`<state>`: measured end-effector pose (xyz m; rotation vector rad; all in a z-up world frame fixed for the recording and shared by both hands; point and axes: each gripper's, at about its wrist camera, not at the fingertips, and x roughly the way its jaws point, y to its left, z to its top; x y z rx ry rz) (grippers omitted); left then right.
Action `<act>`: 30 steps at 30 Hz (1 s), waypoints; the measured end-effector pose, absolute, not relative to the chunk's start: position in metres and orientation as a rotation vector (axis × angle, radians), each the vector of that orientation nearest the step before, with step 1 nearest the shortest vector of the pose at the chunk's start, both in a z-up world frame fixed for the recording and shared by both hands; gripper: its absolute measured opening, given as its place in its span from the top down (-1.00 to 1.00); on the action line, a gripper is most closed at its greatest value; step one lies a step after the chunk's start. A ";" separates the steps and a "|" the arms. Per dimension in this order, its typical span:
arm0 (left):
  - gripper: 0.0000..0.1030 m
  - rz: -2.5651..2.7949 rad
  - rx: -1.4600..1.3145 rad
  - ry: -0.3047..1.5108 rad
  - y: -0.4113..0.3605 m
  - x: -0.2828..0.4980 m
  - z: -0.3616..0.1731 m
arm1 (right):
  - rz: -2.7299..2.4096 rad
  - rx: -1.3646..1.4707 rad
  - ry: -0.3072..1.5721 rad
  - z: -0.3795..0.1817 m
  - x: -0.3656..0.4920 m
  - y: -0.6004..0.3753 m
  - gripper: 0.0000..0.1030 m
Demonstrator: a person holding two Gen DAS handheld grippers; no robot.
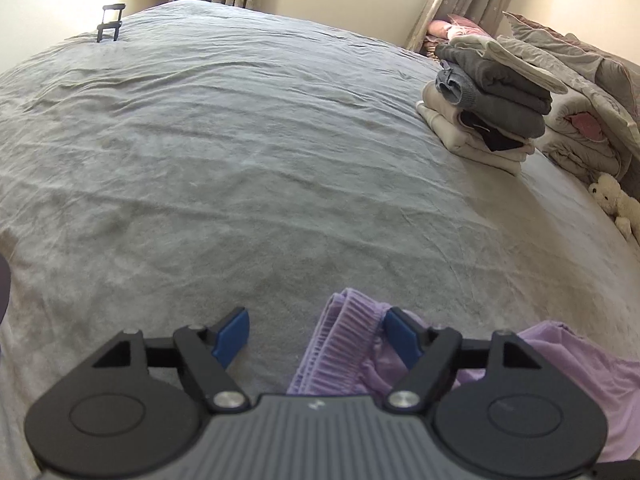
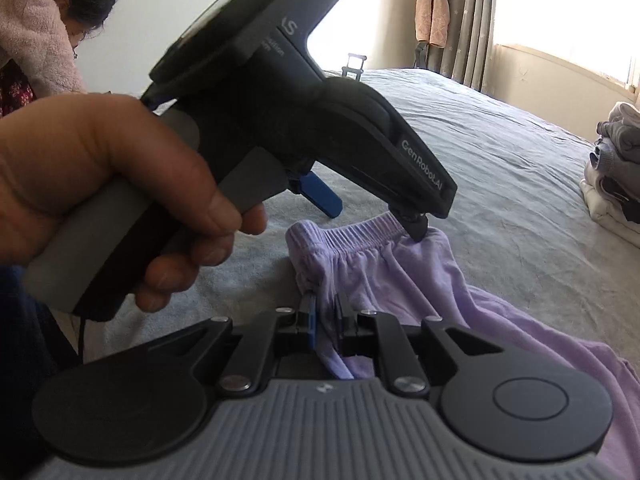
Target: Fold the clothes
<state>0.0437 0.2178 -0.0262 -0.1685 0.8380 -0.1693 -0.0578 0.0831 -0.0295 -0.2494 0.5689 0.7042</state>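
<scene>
Lilac trousers with a ribbed elastic waistband lie crumpled on the grey bed cover, close in front of me. My right gripper is shut on a fold of the lilac cloth just below the waistband's left end. My left gripper stands wide open over the waistband, which lies beside its right blue pad. In the right wrist view a hand holds the left gripper, and its far finger rests on the waistband's right part.
A pile of folded grey and cream clothes sits at the bed's right side, with bunched bedding and a white plush toy beyond it. A suitcase handle stands past the far edge. A person in pink fleece bends at left.
</scene>
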 end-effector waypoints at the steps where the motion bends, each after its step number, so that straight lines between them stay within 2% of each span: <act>1: -0.61 -0.181 -0.157 0.841 0.215 0.046 -0.028 | 0.706 -0.237 0.570 -0.025 -0.057 0.072 0.73; 4: -0.63 -0.184 -0.069 0.836 0.201 0.047 -0.034 | 0.690 -0.209 0.583 -0.011 -0.049 0.032 0.71; 6: -0.47 -0.184 0.002 0.816 0.192 0.043 -0.035 | 0.632 -0.196 0.597 -0.007 -0.038 -0.001 0.70; 7: -0.10 -0.190 0.016 0.805 0.190 0.041 -0.035 | 0.597 -0.190 0.602 -0.006 -0.030 -0.017 0.70; 9: 0.38 -0.200 0.007 0.788 0.190 0.036 -0.032 | 0.521 -0.170 0.635 -0.006 -0.008 -0.051 0.69; 14: 0.43 -0.169 -0.047 0.753 0.202 0.025 -0.025 | 0.507 -0.095 0.712 -0.017 0.034 -0.090 0.68; 15: 0.44 -0.167 -0.066 0.748 0.205 0.024 -0.024 | 0.527 -0.110 0.716 -0.020 0.039 -0.089 0.59; 16: 0.44 -0.166 -0.085 0.743 0.208 0.023 -0.022 | 0.551 -0.133 0.722 -0.025 0.043 -0.084 0.27; 18: 0.44 -0.165 -0.099 0.738 0.210 0.024 -0.022 | 0.617 -0.188 0.736 -0.032 0.040 -0.070 -0.15; 20: 0.44 -0.166 -0.105 0.737 0.209 0.026 -0.023 | 0.661 -0.243 0.739 -0.036 0.039 -0.062 -0.15; 21: 0.44 -0.166 -0.103 0.738 0.209 0.026 -0.024 | 0.654 -0.269 0.731 -0.036 0.033 -0.063 -0.11; 22: 0.44 -0.165 -0.105 0.738 0.209 0.026 -0.024 | 0.646 -0.268 0.728 -0.036 0.034 -0.063 0.32; 24: 0.45 -0.163 -0.127 0.731 0.212 0.026 -0.023 | 0.619 -0.195 0.715 -0.029 0.035 -0.071 0.91; 28: 0.44 -0.160 -0.176 0.703 0.217 0.025 -0.019 | 0.576 -0.168 0.622 -0.015 0.030 -0.077 0.91; 30: 0.37 -0.151 -0.192 0.720 0.217 0.029 -0.022 | 0.525 -0.202 0.602 -0.016 0.033 -0.072 0.91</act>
